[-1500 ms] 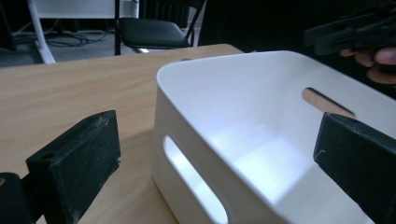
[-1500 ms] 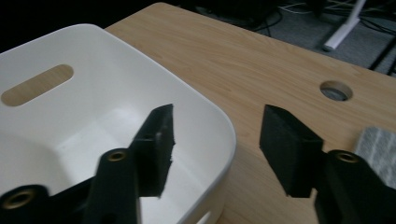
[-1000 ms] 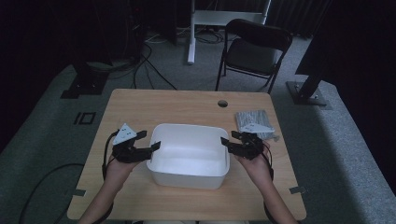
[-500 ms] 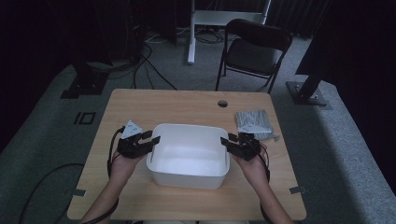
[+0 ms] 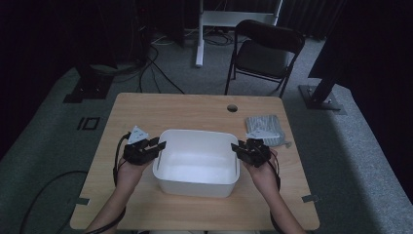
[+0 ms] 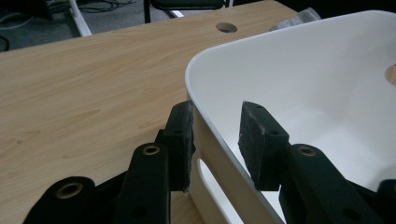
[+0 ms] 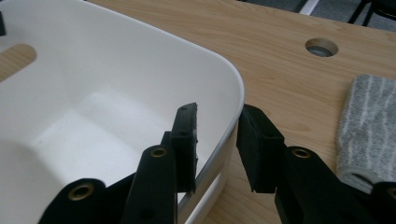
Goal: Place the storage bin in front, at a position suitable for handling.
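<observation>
Dark floor and black curtains sit all around a wooden counter [image 5: 195,112]. Behind the counter stands a black folding chair [image 5: 265,51].

On the counter, near the middle, rests a big white tub [image 5: 197,161]. It sits upright and has nothing inside. A slot-shaped handle hole is cut in each short end wall.

Past the tub's right end, near its far corner, lies a folded grey cloth [image 5: 264,129] with pale stripes. Beyond the tub's far side there is a small round hole [image 5: 232,107] in the counter.

A person's two hands come in from the near edge, one at each end of the tub.

The left hand-held gripper [image 6: 215,135] is at the tub's left end. Its jaws have just been closing, and the end wall stands between them. One pad touches the outside of the wall; the other pad, inside the tub, is a little way off it.

The right hand-held gripper [image 7: 217,135] is at the tub's right end. Its jaws have just been closing too, with the rim between them. Both pads sit close to the wall, but I cannot tell if they press on it.
</observation>
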